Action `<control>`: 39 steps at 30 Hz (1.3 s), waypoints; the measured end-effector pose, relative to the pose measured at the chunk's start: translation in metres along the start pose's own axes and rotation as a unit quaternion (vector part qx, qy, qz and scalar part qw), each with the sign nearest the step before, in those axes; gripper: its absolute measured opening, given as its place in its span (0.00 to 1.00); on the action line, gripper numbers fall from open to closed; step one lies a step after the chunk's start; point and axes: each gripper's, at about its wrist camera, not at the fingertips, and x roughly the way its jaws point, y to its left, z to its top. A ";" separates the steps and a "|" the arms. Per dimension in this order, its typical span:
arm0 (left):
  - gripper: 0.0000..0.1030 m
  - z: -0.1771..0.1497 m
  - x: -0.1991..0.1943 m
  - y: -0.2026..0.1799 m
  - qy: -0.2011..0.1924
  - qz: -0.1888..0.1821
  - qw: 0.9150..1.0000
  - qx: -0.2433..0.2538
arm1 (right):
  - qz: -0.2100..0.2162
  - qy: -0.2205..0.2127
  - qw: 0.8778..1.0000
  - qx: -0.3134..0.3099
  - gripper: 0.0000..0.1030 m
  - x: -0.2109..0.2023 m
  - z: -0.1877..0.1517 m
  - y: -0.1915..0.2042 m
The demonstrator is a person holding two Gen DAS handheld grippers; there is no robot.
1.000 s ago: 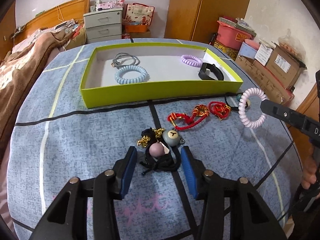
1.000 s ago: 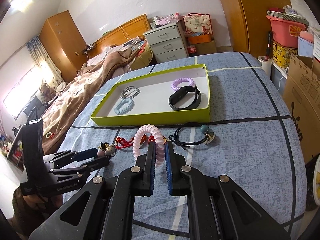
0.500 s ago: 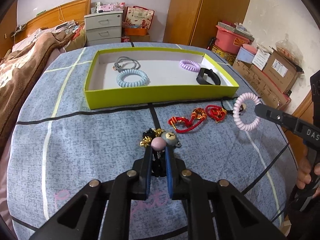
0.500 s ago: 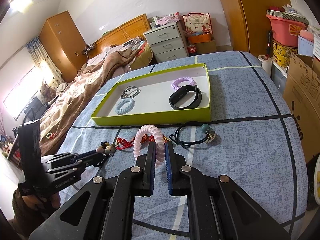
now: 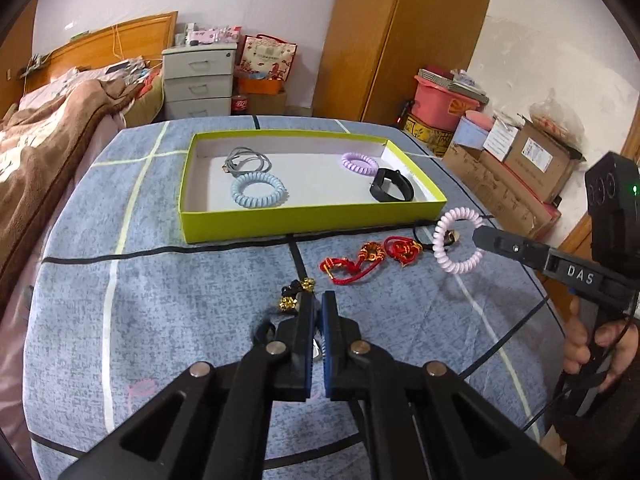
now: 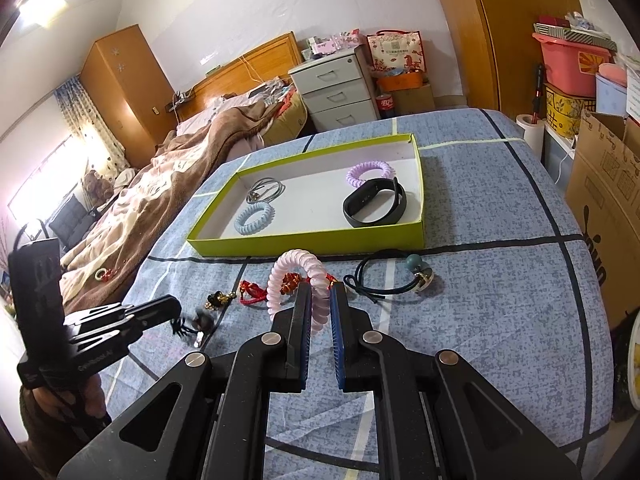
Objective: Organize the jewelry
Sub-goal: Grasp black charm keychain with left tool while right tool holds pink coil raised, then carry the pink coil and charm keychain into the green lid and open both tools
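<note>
Two claws are loaded, and the green tray (image 5: 312, 216) lies ahead of both, across the black seam in the blue cover of the bench (image 5: 160, 300).

The left claw (image 5: 316, 308) has just been closing and now sits pressed together on the black hair tie with charms (image 6: 200, 322); in the right wrist view the tie dangles from its tips just above the cover, while a gold-and-black trinket (image 5: 298, 294) sits at the tips in its own view. The tray's near wall is straight ahead and a little left of this claw.

The right claw (image 6: 320, 300) pinches the pink spiral hair tie (image 6: 298, 280), held upright above the cover, near the tray's right front corner. Judged from both views, the right claw is the nearer to the tray.

The tray's long axis runs side to side across the approach, so either drop probably needs a forward carry over the near wall, clear of the blue coil (image 5: 259, 190), purple coil (image 5: 359, 162) and black band (image 5: 391, 191) already inside.
</note>
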 end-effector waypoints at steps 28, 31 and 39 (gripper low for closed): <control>0.23 -0.016 0.033 0.005 0.047 0.054 0.997 0.026 | 0.005 0.006 1.000 -0.001 0.09 0.003 -0.004 0.006; 0.23 -0.016 0.029 0.005 0.042 0.056 0.997 0.025 | 0.005 0.006 1.000 -0.001 0.09 0.003 -0.004 0.006; 0.23 -0.008 0.009 0.010 0.024 0.047 0.999 0.015 | 0.005 0.001 1.000 -0.004 0.09 -0.001 0.003 0.009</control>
